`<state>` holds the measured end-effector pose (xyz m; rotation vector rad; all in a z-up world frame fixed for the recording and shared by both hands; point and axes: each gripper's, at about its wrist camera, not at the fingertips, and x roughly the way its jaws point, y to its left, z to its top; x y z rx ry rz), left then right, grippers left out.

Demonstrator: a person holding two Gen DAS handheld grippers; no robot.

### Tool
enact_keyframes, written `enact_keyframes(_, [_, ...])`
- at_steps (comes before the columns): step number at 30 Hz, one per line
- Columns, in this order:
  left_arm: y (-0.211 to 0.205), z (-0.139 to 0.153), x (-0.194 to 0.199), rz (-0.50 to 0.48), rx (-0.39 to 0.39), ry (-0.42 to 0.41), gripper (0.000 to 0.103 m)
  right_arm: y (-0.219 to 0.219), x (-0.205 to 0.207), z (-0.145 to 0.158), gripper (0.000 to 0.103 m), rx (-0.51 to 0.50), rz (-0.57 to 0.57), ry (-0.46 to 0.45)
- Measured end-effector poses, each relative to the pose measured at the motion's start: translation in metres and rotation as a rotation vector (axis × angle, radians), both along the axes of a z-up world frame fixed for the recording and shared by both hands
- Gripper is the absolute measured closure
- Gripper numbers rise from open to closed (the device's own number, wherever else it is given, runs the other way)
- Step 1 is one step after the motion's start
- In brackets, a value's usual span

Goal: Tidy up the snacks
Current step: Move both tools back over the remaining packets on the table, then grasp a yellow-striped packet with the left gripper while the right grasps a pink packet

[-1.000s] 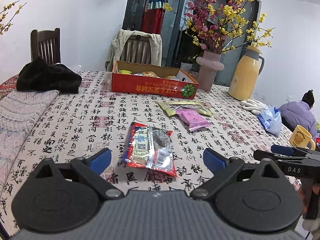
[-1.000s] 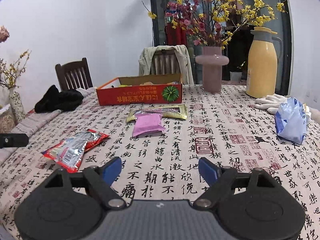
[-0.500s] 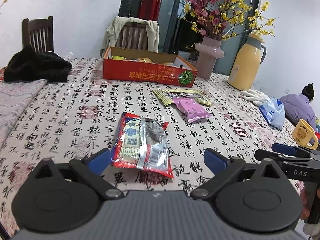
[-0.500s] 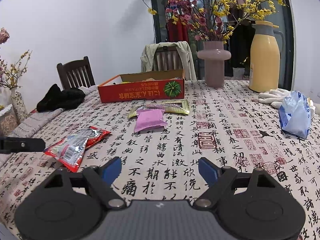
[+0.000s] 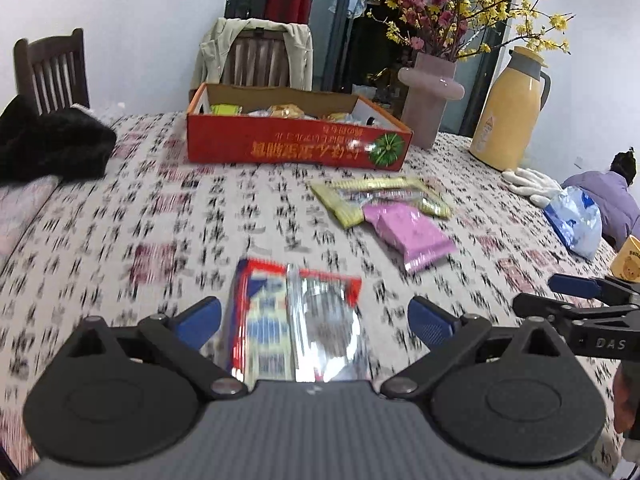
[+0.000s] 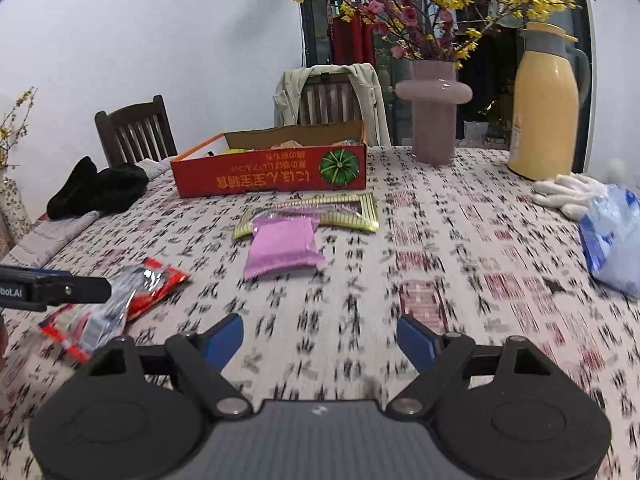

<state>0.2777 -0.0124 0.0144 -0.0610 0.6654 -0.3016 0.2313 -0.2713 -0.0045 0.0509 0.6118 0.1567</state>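
Observation:
A red and silver snack packet [image 5: 296,320] lies flat on the tablecloth, and my left gripper [image 5: 316,322] is open with its jaws on either side of the packet's near end. The packet also shows in the right wrist view [image 6: 116,304]. A pink packet [image 5: 408,236] and a yellow-green packet [image 5: 380,196] lie further out. An open red cardboard box [image 5: 296,148] with several snacks inside stands at the back. My right gripper [image 6: 320,340] is open and empty above bare cloth, with the pink packet [image 6: 284,248] ahead of it.
A pink vase of flowers [image 5: 430,100] and a yellow thermos [image 5: 508,112] stand at the back right. White gloves [image 5: 528,184], a blue plastic bag [image 5: 576,220] and a yellow mug [image 5: 628,260] lie at the right. Black cloth [image 5: 52,148] lies at the left.
My left gripper has moved forward and down, so the red packet now lies between its open jaws. My right gripper has moved forward a little towards the pink packet.

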Motion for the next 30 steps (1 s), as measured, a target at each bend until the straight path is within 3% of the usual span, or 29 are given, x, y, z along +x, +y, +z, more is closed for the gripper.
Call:
enact_keyframes(6, [-0.001, 0.007, 0.033, -0.02, 0.007, -0.016, 0.001, 0.026, 0.064, -0.002, 0.021, -0.064, 0.107, 0.035])
enact_keyframes(11, [-0.01, 0.012, 0.063, -0.065, 0.062, -0.012, 0.001, 0.046, 0.119, -0.013, 0.029, -0.086, 0.173, 0.104])
enact_keyframes(18, [-0.046, 0.013, 0.108, -0.153, 0.11, -0.036, 0.001, 0.041, 0.145, -0.031, 0.04, -0.043, 0.175, 0.104])
enact_keyframes(22, [-0.084, -0.002, 0.145, -0.294, 0.196, -0.046, 0.001, 0.015, 0.145, -0.026, 0.043, -0.026, 0.139, 0.093])
enact_keyframes(26, [-0.117, -0.022, 0.184, -0.385, 0.274, -0.016, 0.002, -0.028, 0.145, -0.022, 0.044, -0.01, 0.015, 0.061])
enact_keyframes(30, [-0.144, -0.031, 0.217, -0.461, 0.285, 0.011, 0.003, -0.059, 0.149, -0.024, 0.044, 0.06, -0.059, 0.051])
